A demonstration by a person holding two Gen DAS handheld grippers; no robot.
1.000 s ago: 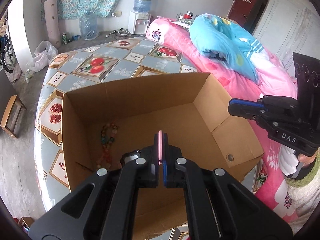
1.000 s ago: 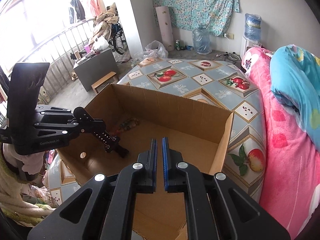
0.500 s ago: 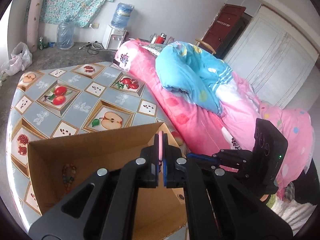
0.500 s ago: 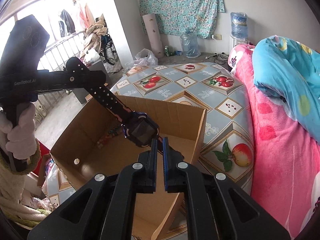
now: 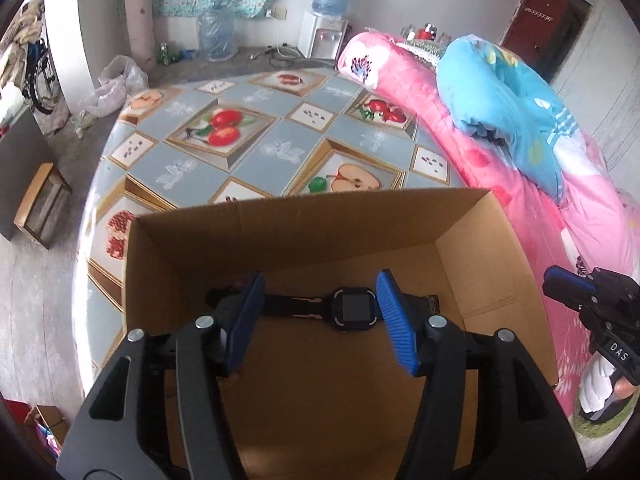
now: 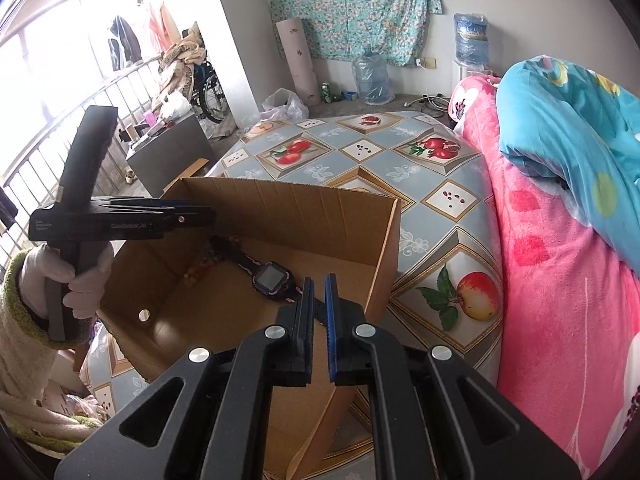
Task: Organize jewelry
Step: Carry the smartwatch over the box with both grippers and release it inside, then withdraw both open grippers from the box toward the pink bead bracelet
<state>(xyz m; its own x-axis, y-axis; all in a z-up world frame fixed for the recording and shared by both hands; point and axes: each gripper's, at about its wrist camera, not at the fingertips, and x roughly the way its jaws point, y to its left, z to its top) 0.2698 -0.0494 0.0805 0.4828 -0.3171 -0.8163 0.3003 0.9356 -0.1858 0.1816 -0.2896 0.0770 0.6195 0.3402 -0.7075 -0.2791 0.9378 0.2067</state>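
A black smartwatch (image 5: 354,310) lies flat on the floor of the open cardboard box (image 5: 320,200), strap stretched sideways. My left gripper (image 5: 320,280) hangs above it with its jaws opening; the blue pads (image 5: 394,312) stand wide apart and touch nothing. The right wrist view shows the same watch (image 6: 272,280) in the box (image 6: 300,194), with the left gripper (image 6: 188,210) over the box's left side, held by a white-gloved hand (image 6: 86,280). My right gripper (image 6: 319,280) is shut and empty at the box's near wall. A bead bracelet (image 6: 202,262) lies partly hidden by the left wall.
The box stands on a round table with a fruit-print cloth (image 5: 260,148). A bed with a pink blanket (image 6: 560,280) and a blue quilt (image 5: 512,116) borders the table's right side. Water bottles and a dispenser (image 5: 324,32) stand by the far wall.
The left gripper, shut on the watch's pink-edged strap before, has opened over the box. The watch now lies on the box floor. The right gripper stays shut.
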